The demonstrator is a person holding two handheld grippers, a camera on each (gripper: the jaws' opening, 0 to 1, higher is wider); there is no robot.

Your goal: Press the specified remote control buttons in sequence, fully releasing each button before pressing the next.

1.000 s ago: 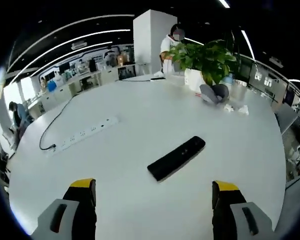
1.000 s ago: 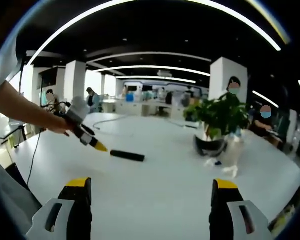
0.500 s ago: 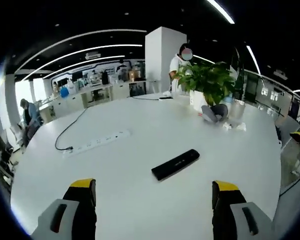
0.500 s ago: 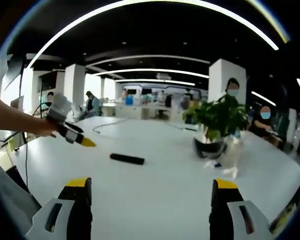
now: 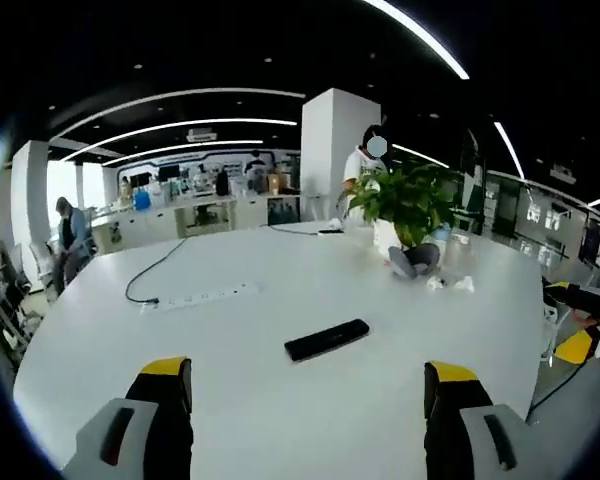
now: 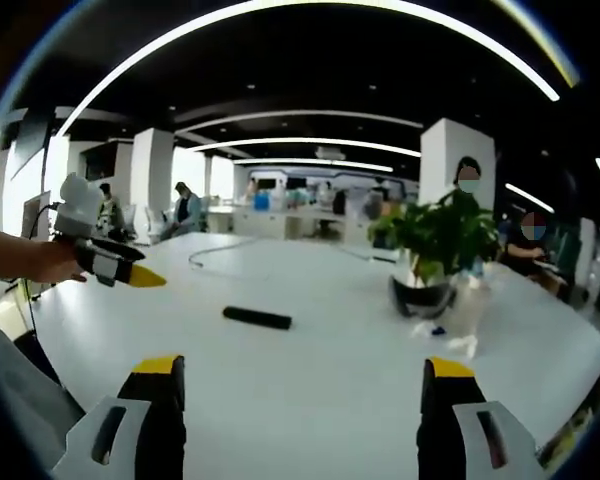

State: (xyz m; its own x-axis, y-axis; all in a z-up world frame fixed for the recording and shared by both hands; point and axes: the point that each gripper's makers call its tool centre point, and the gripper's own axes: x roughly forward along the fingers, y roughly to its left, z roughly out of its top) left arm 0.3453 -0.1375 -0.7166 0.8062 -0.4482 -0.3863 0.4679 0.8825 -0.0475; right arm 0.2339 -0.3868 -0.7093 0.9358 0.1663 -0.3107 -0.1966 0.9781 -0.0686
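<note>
Presently: remote control (image 5: 326,340), black, flat on the white surface (image 5: 230,400), out ahead of both my tongs, untouched. Power strip (image 5: 200,297) beyond the remote, well apart; potted plant (image 5: 405,205) beyond it on the other side. My left tongs (image 5: 306,385) wide, holding nothing; my right tongs (image 6: 298,385) likewise. Advice, as I judge it: narrow one pair first, come straight down on one button, lift fully clear, keep the remote framed.

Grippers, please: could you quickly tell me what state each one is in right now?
Left gripper: open, holding nothing, above the table.
Right gripper: open, holding nothing.
</note>
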